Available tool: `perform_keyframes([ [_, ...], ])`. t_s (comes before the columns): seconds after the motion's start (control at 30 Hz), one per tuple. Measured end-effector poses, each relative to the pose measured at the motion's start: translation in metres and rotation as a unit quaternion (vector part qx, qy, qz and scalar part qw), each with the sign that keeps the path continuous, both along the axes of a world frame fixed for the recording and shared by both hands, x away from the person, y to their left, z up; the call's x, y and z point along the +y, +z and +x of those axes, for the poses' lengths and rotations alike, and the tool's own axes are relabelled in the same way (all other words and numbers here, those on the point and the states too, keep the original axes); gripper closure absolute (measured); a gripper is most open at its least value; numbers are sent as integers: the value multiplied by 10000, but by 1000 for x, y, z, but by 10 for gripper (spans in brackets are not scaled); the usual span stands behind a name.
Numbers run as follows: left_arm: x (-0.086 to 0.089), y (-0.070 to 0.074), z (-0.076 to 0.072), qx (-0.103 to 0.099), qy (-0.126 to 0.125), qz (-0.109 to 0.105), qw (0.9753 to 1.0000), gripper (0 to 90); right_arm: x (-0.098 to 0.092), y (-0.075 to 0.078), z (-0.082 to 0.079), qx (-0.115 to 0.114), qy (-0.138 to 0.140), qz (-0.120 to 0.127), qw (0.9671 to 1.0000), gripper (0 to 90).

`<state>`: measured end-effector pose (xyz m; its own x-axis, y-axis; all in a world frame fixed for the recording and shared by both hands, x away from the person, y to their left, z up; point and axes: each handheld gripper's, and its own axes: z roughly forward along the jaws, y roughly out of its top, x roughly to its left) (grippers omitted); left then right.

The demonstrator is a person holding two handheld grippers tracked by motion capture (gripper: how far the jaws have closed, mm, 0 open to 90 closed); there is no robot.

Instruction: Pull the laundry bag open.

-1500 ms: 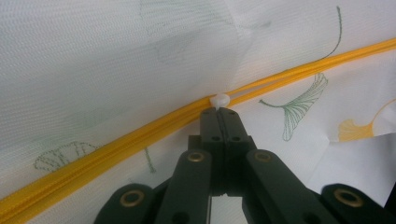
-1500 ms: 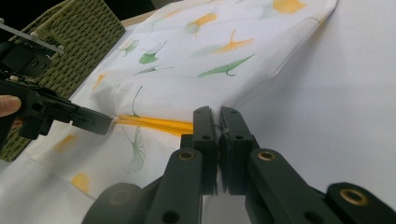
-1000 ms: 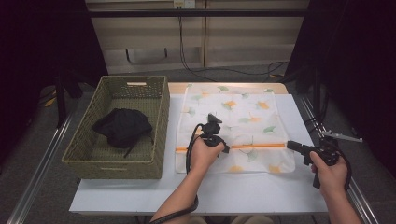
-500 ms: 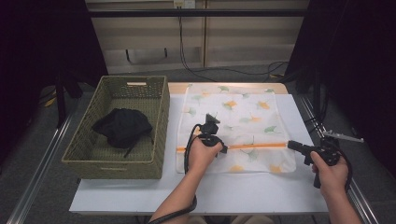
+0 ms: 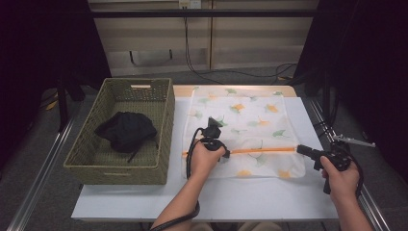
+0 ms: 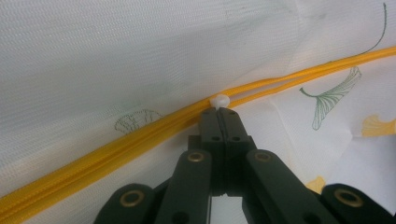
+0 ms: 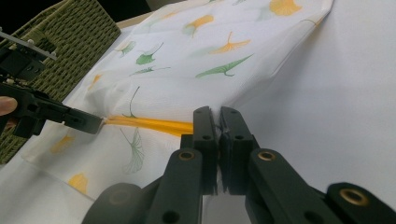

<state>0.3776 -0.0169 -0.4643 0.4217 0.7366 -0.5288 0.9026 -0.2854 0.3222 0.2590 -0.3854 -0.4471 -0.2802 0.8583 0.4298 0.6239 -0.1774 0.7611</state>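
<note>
I pinch the white zipper pull (image 6: 219,100) with left gripper (image 6: 218,112) fingers while right gripper (image 7: 219,116) fingers clamp the laundry bag's (image 5: 240,120) edge taut.

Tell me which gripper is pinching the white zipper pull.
The left gripper, at mid-zipper; the right gripper clamps the bag's edge instead.

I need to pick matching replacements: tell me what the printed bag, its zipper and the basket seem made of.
Printed bag: looks like fine white mesh fabric, matte, weave visible in the left gripper view.
Zipper: orange woven tape, with a whitish, probably plastic pull.
Basket: olive woven wicker or paper cord, by its braided walls.
</note>
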Motion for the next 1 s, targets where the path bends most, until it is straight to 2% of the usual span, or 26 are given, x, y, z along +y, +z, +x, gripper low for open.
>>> perform_keyframes([
  [0.07, 0, 0, 0, -15, 34, 46, 10000, 900, 0, -1, 0, -3, -1, -2, 10000, 866],
  [0.13, 1, -1, -1, 18, 32, -1, 10000, 900, 1, -1, 0, 13, -8, 28, 10000, 866],
  [0.27, 3, 0, 0, -22, 20, 108, 9999, 900, 0, -1, 0, 13, -8, 7, 10000, 866],
  [0.33, 4, 0, 0, 15, 124, 73, 9999, 900, -1, -1, 0, 22, -32, 8, 10000, 866],
  [0.4, 8, -1, 1, 16, 83, 96, 9999, 900, -2, -2, 0, 26, -46, -3, 10000, 866],
  [0.43, 8, -1, 1, 55, 132, 21, 9999, 900, -2, -2, 0, 55, -57, 21, 10000, 866],
  [0.5, 9, -2, 1, -43, 163, 131, 9998, 900, -2, -2, 0, 49, -42, 2, 10000, 866],
  [0.6, 10, -1, 1, -54, 149, 156, 9998, 900, -1, -3, 0, 27, -46, -18, 10000, 866],
  [0.67, 11, 0, 2, 15, 111, 117, 9999, 900, -1, -3, 1, 25, -39, -16, 10000, 866],
  [0.77, 11, 1, 2, -33, 84, 222, 9997, 900, -1, -3, 1, 18, -50, -20, 10000, 866],
  [0.8, 12, 0, 2, -60, 189, 193, 9996, 900, -1, -3, 0, 41, -72, -16, 10000, 866],
  [0.9, 17, 0, 3, 16, 171, 161, 9997, 900, -4, -3, 0, 26, -70, 9, 10000, 866],
  [1.0, 16, 1, 2, -48, 109, 233, 9997, 900, -4, -4, 0, 11, -68, -17, 10000, 866],
])
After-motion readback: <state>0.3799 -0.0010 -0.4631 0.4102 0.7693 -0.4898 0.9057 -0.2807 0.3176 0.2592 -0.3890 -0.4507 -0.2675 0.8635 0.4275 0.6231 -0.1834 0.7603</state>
